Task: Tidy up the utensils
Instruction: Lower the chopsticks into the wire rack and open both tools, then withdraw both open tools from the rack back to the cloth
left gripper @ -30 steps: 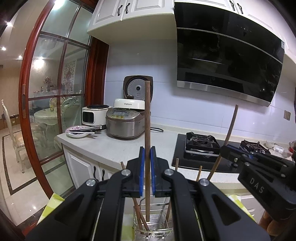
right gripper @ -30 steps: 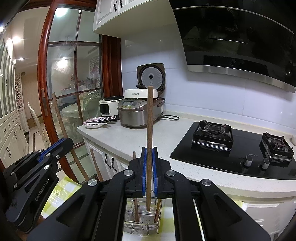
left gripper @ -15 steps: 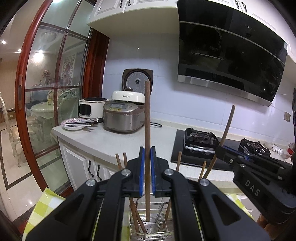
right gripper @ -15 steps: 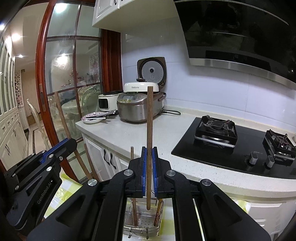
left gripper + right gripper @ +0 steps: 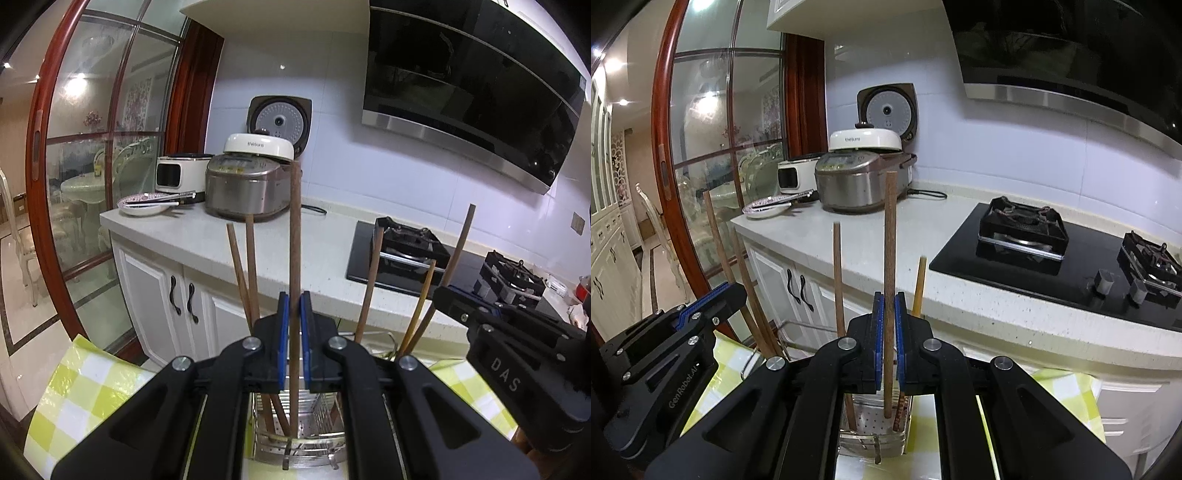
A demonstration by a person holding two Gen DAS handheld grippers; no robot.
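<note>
**Chopsticks at the wire drainer: both tongs loaded**

- Left tongs (image 5: 294,339): clenched on one dark brown chopstick (image 5: 294,258), held upright between the blue pads; its lower end reaches down into the metal drainer basket (image 5: 314,446) below.
- Right tongs (image 5: 889,339): clenched on a second brown chopstick (image 5: 889,258), also upright, with its lower end inside the same basket, over the perforated floor.
- Basket contents, left wrist view: two brown chopsticks (image 5: 243,273) leaning left of the held one; two more sticks (image 5: 369,288) leaning to the right, one brown and one lighter. Whether the held chopstick tips rest on the basket floor cannot be told.
- Basket contents, right wrist view: a brown stick (image 5: 839,280) just left of the held one and a pale yellow stick (image 5: 919,284) just right of it.
- Basket stands on a yellow-green and white checked cloth (image 5: 85,391).
- Background: a white worktop (image 5: 207,236) carrying a steel rice cooker (image 5: 243,188) with its lid raised, a small white appliance (image 5: 177,177) beside it, and a plate (image 5: 142,205) with utensils laid across it. A black gas hob (image 5: 1052,254) with two burners sits further right, under a dark range hood (image 5: 461,81). White cupboard doors (image 5: 166,295) below the worktop; a red-framed glass door (image 5: 74,147) at left.
</note>
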